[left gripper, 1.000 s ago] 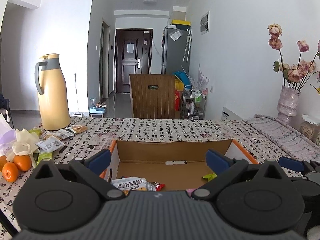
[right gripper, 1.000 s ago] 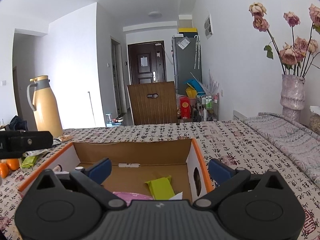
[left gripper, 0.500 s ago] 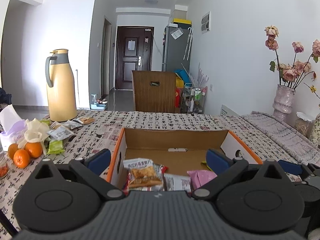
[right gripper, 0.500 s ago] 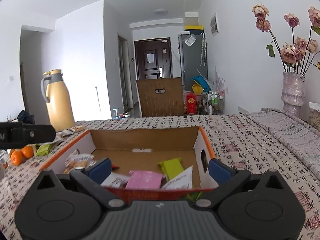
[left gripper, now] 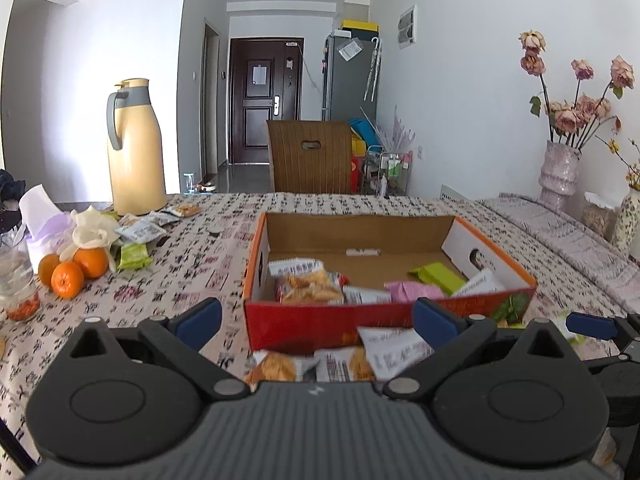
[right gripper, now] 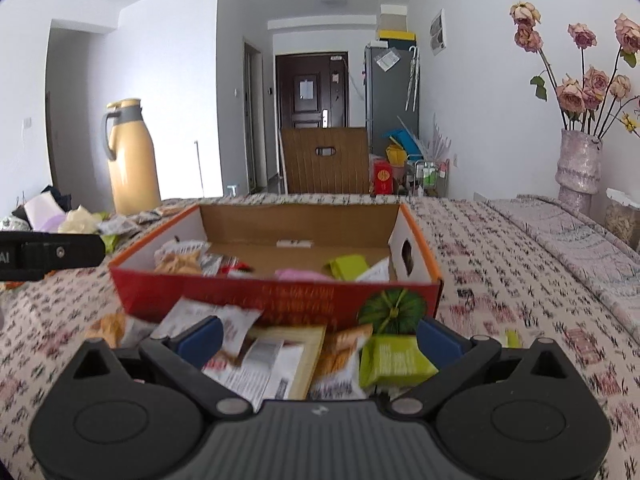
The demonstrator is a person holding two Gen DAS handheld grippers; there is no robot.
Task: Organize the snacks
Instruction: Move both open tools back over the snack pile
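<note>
A shallow cardboard box [left gripper: 312, 322] with a red front and orange rim sits on the patterned tablecloth; the same box [right gripper: 280, 294] shows in the right wrist view. Inside lie several snack packets: a biscuit pack [left gripper: 308, 286], a pink pack [left gripper: 412, 292] and a green pack [left gripper: 438, 274]. More loose snack packets [right gripper: 264, 356] and a green packet [right gripper: 394, 362] lie on the cloth in front of the box. My left gripper [left gripper: 318, 322] is open, in front of the box. My right gripper [right gripper: 320, 340] is open above the loose packets, holding nothing.
A yellow thermos [left gripper: 136, 152] stands at the back left, with snack packets [left gripper: 142, 232], oranges [left gripper: 72, 270], a tissue pack and a glass jar [left gripper: 16, 286] nearby. A vase of dried roses [left gripper: 558, 176] stands at the far right. A wooden chair [left gripper: 310, 156] stands behind the table.
Both grippers have pulled back from over the box toward the near edge. The box's red front and the loose packets before it have come into view. Both stay open.
</note>
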